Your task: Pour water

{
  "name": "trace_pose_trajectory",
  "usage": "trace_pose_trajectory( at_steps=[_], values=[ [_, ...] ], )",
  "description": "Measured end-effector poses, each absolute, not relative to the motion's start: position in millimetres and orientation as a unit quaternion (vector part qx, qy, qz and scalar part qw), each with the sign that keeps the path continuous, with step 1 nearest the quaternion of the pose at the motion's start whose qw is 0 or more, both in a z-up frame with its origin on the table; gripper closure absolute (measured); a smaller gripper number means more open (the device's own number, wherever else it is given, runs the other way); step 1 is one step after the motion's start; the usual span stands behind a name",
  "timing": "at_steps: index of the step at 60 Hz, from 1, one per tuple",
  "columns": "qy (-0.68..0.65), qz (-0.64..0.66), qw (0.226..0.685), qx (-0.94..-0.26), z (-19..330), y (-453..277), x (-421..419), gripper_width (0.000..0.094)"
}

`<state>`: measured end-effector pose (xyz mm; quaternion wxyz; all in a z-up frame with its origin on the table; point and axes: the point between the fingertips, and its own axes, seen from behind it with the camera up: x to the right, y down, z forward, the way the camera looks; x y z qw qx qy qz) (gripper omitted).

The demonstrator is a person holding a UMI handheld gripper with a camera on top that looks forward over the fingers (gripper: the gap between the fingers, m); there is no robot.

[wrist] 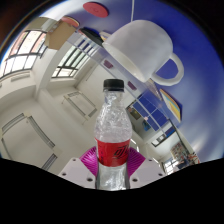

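My gripper (pixel 112 160) is shut on a clear plastic water bottle (pixel 112 130) with a red label and a black cap (pixel 114 86). The pink pads (pixel 91 157) press on the bottle's sides at the label. The view is turned over, so the room appears upside down. A white cup (pixel 140 48) with a handle shows beyond the bottle's cap, mouth side facing toward the bottle, on a pale surface (pixel 190 40). The bottle's cap is a short way from the cup, not touching it. No water is seen leaving the bottle.
Windows (pixel 30 50) and white walls of a room lie to one side of the bottle. A red round thing (pixel 96 9) lies on the surface beyond the cup. Blue furniture (pixel 150 108) shows beside the bottle.
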<state>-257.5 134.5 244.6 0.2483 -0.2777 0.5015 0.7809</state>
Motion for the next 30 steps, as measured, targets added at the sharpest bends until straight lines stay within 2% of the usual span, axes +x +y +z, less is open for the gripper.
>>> trace_pose_trajectory(
  at_steps=[8,14,15,16,21,24,26,30],
  values=[
    [0.495,0.78,0.251,-0.29,241,135,-253,0.0603],
    [0.471,0.779,0.263,-0.319,261,130,-259,0.0602],
    [0.463,0.781,0.267,-0.323,267,104,-259,0.0604],
    [0.452,0.777,0.279,-0.338,270,127,-256,0.0604],
    [0.379,0.747,0.358,-0.412,309,117,-257,0.0604],
    [0.326,0.711,0.424,-0.456,332,79,-248,0.0602],
    [0.286,0.67,0.48,-0.489,340,114,-233,0.0601],
    [0.21,0.574,0.581,-0.537,365,123,-200,0.0603]
  ],
)
